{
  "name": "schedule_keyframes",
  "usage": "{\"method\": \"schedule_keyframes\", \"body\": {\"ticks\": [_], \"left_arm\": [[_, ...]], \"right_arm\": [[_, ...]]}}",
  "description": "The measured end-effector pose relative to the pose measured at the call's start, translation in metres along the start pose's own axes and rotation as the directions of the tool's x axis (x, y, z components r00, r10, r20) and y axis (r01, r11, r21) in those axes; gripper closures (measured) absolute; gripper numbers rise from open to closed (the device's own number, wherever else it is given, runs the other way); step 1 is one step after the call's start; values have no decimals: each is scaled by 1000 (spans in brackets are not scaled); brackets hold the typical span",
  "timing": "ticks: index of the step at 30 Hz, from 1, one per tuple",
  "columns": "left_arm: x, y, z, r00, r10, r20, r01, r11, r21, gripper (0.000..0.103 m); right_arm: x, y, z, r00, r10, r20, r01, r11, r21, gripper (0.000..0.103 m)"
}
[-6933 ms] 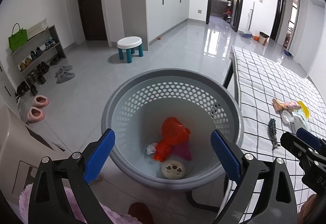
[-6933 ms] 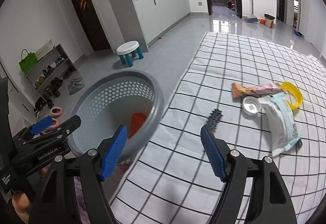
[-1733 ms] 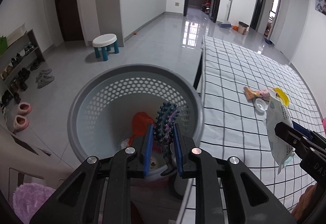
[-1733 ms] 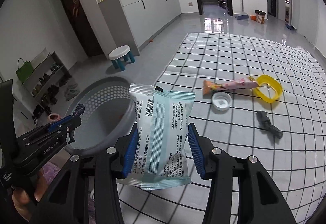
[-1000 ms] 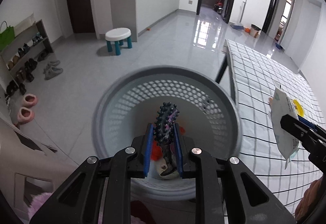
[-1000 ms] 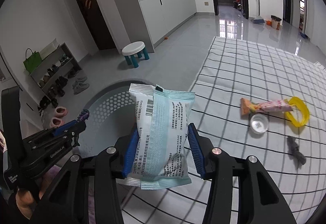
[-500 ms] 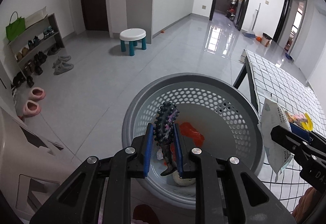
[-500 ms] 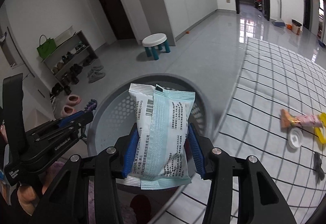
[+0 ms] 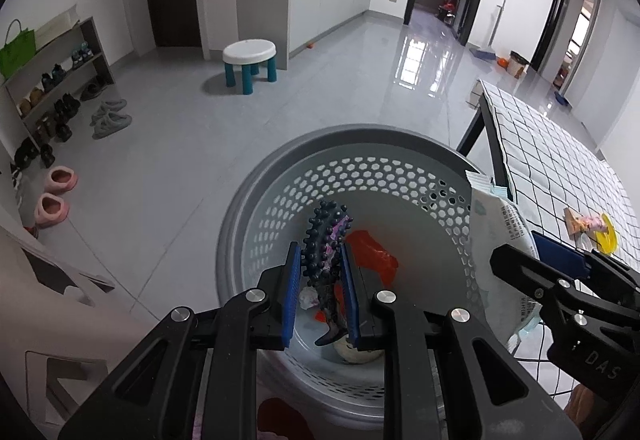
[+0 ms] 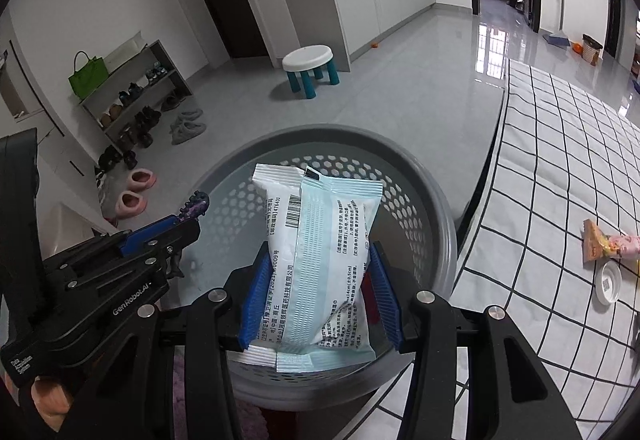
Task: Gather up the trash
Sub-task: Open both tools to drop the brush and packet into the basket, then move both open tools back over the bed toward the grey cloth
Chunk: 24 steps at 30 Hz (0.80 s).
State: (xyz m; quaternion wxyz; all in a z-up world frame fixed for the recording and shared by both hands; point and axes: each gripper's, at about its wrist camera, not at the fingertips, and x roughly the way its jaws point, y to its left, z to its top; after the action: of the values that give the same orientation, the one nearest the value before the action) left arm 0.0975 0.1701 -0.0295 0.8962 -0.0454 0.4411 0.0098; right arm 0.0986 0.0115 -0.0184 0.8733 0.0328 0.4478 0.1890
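My left gripper (image 9: 320, 280) is shut on a dark spiky purple toy piece (image 9: 326, 240), held over the grey perforated basket (image 9: 360, 138). Inside the basket lie orange-red plastic (image 9: 374, 254), a small white scrap and a round pale lid (image 9: 354, 354). My right gripper (image 10: 316, 280) is shut on a pale blue and white sealed packet (image 10: 320, 260), also above the basket (image 10: 444, 224). The left gripper (image 10: 176, 228) shows at the left of the right wrist view. The right gripper and its packet (image 9: 500, 240) appear at the right of the left wrist view.
A table with a checked cloth (image 10: 560, 168) stands right of the basket, bearing a pink wrapper (image 10: 608, 244), a white lid (image 10: 608, 282) and a yellow ring (image 9: 606, 238). A small white stool (image 9: 250, 62), a shoe rack (image 9: 52, 80) and pink slippers (image 9: 54, 196) are on the floor beyond.
Both grippers have shifted left from the table side to above the basket and sunk a little. The packet now hangs over the basket's opening. Both grips are unchanged.
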Motion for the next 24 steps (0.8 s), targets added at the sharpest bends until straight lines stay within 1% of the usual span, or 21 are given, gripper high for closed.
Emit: {"method": "schedule_keyframes", "body": {"ticks": [4, 6, 7, 8, 10, 15, 20, 24], "left_arm": [[2, -2, 0, 1000, -3, -8, 3, 1000, 6, 83], [1, -2, -1, 1000, -1, -6, 1, 1000, 6, 80], [1, -2, -2, 1000, 0, -4, 0, 1000, 6, 72], [-1, -1, -2, 1000, 0, 1, 0, 1000, 3, 62], [-3, 0, -2, 1000, 6, 14, -6, 1000, -4, 51], [-5, 4, -4, 1000, 12, 16, -12, 1000, -24, 50], [-7, 6, -5, 1000, 21, 20, -20, 999, -35, 40], [-9, 8, -6, 999, 28, 24, -27, 999, -40, 38]], "right_arm": [[1, -7, 0, 1000, -16, -2, 16, 1000, 11, 56], [0, -9, -1, 1000, -20, 3, 20, 1000, 17, 56], [0, -11, 0, 1000, -22, 6, 22, 1000, 19, 52], [-1, -11, 0, 1000, -23, 10, 22, 1000, 22, 43], [-4, -12, 0, 999, -24, 23, 24, 999, 24, 36], [-6, -8, -2, 999, -32, 29, 31, 999, 18, 36], [-5, -5, -4, 999, -30, 23, 29, 999, 16, 36], [-5, -5, -6, 999, -28, 19, 27, 1000, 16, 36]]}}
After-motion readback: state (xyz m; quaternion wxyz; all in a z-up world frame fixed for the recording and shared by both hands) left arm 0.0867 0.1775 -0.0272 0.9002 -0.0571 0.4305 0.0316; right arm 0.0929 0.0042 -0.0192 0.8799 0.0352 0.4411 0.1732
